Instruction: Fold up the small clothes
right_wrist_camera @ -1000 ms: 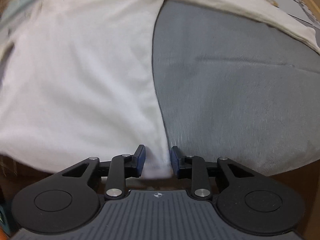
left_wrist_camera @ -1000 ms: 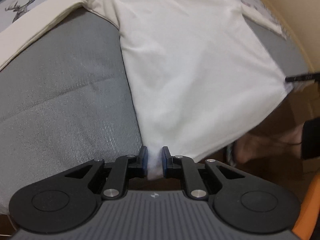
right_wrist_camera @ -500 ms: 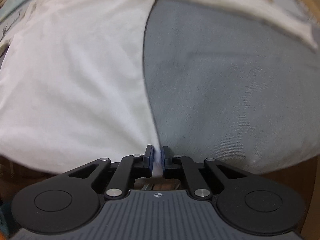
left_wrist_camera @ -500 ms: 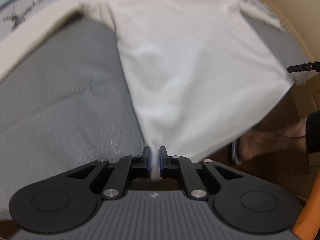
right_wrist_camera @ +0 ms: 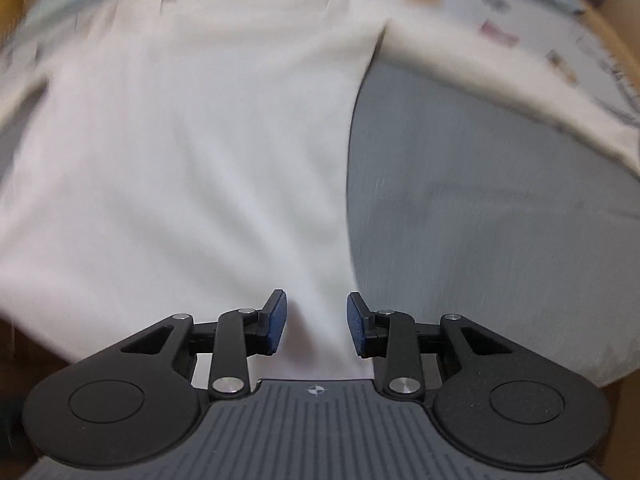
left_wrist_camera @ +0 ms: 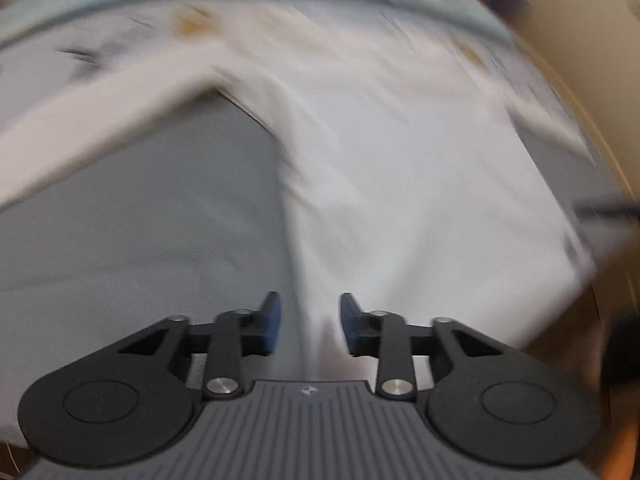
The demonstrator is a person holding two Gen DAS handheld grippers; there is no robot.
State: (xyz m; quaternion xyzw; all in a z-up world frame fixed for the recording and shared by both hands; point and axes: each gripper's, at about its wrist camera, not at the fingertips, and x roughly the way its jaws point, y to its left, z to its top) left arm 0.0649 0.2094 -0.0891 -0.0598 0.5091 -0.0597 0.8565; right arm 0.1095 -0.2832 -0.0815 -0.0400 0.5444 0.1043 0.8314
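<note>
In the left wrist view, which is smeared by motion, the left gripper [left_wrist_camera: 308,320] has just been opening: its 2 blue pads stand spread, with a bottom corner of the white shirt [left_wrist_camera: 400,184] lying in the gap between them but no longer pinched. The shirt lies flat on the grey bed cover [left_wrist_camera: 140,220], body running away from the camera, 1 long sleeve stretched out to the upper left, and its near hem hanging a little over the bed edge. To do this release well, I judge the hand should lift clear without snagging the loose corner, so the cloth stays smooth. In the right wrist view, also blurred, the right gripper [right_wrist_camera: 316,328] shows the same: jaws just opened and spread, the other bottom corner of the shirt between the pads but free of them, the grey cover to its right and the second sleeve running off to the upper right. The garment looks spread and square, so the next fold, likely bringing a sleeve or a side across the body, calls for a fresh pinch on 1 layer only, taken once the blur settles and both hands act evenly.
</note>
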